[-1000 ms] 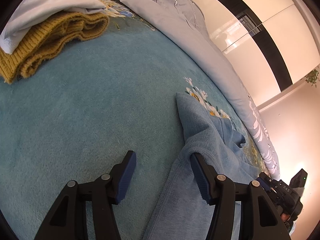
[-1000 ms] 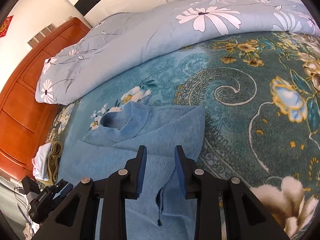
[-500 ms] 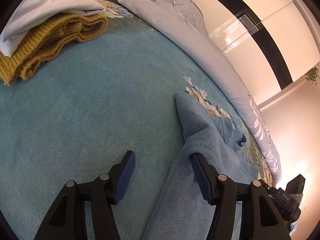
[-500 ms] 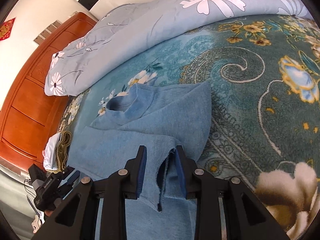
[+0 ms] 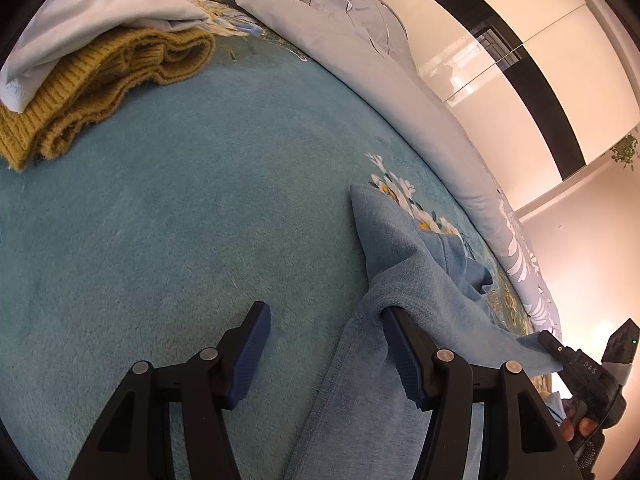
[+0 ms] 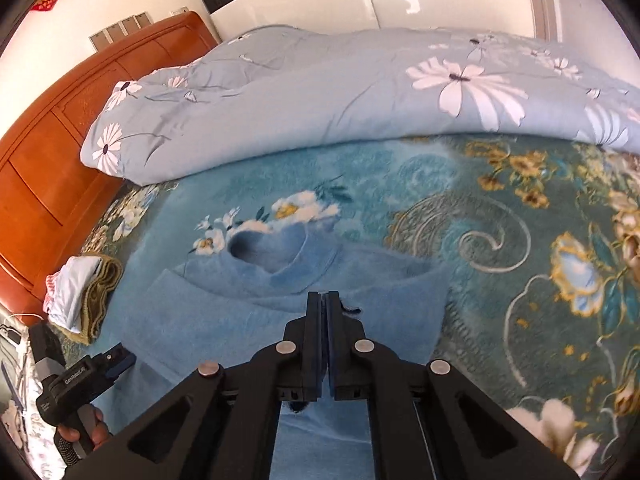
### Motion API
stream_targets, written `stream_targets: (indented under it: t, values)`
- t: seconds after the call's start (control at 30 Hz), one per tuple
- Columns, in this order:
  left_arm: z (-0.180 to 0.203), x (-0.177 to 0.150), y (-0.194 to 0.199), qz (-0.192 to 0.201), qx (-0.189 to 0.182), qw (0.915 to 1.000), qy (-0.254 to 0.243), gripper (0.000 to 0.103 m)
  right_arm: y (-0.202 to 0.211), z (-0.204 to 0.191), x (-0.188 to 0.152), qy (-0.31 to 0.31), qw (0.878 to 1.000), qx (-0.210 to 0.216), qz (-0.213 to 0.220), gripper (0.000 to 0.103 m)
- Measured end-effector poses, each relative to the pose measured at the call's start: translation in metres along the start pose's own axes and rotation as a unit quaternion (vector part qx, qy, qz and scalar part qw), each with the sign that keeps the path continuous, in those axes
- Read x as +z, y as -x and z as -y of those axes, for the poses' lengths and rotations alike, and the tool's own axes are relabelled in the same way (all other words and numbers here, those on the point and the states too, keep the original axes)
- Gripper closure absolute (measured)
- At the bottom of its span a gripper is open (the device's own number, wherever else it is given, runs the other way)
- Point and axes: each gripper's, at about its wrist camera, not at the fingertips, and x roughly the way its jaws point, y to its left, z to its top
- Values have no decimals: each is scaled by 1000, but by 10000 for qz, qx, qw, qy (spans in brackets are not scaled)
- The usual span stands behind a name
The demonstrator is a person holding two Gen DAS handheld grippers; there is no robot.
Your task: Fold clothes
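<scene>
Fleece everywhere: left gripper (image 5: 324, 344) sits open on the plush teal blanket (image 5: 180, 220), blue sweater (image 5: 420, 280) draped over one finger. Right wrist view: right gripper (image 6: 327, 304) pinched shut on that sweater's hem.

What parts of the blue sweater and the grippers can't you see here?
- Blue sweater, right wrist view: its near hem is hidden under the right gripper.
- Same view: whether cloth is pinched between the shut jaws is unclear.
- Left gripper, left wrist view: the sweater drapes over one fingertip.
</scene>
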Motion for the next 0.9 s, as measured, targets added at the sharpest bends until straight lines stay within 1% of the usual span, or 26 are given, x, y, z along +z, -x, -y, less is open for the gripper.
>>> stream_targets:
  t: [0.07,0.2,0.3,0.4,0.47,0.53,0.57,0.63,0.7,0.77,0.83,0.9]
  values:
    - [0,0,0,-12,0,10000,-2,40,-8,12,-4,-78,9998,-163,-97,101]
    - [-2,0,1,-41,-36,10000,29,40,-31,38,-29,-408,9977,-322,-446,101]
    - [-3,0,1,-66,-55,10000,44,40,-32,51,-40,-603,9965,-337,-469,101]
    - [-2,0,2,-103,-49,9999,8,40,-21,56,-38,-681,9955,-529,-397,101]
    - [-3,-6,7,-217,-106,9997,-18,40,-7,60,-37,-796,9943,-633,-323,101]
    - [-4,-13,14,-374,-226,9990,-82,40,14,64,-41,-998,9932,-544,-260,101]
    - [-4,-18,19,-484,-344,9981,-181,40,26,63,-47,-1016,9937,-404,-262,101]
    - [-6,-33,31,-682,-453,9958,-400,40,48,54,-69,-897,9953,-135,-351,101]
    - [-10,-53,45,-920,-467,9919,-735,40,68,44,-99,-736,9960,97,-507,97]
    - [-17,-70,61,-1120,-526,9871,-1020,40,83,38,-133,-622,9951,248,-726,85]
    - [-25,-83,81,-1256,-628,9828,-1201,40,97,40,-166,-683,9938,345,-808,80]
    - [-30,-94,100,-1397,-619,9797,-1299,40,112,46,-195,-895,9915,508,-797,77]
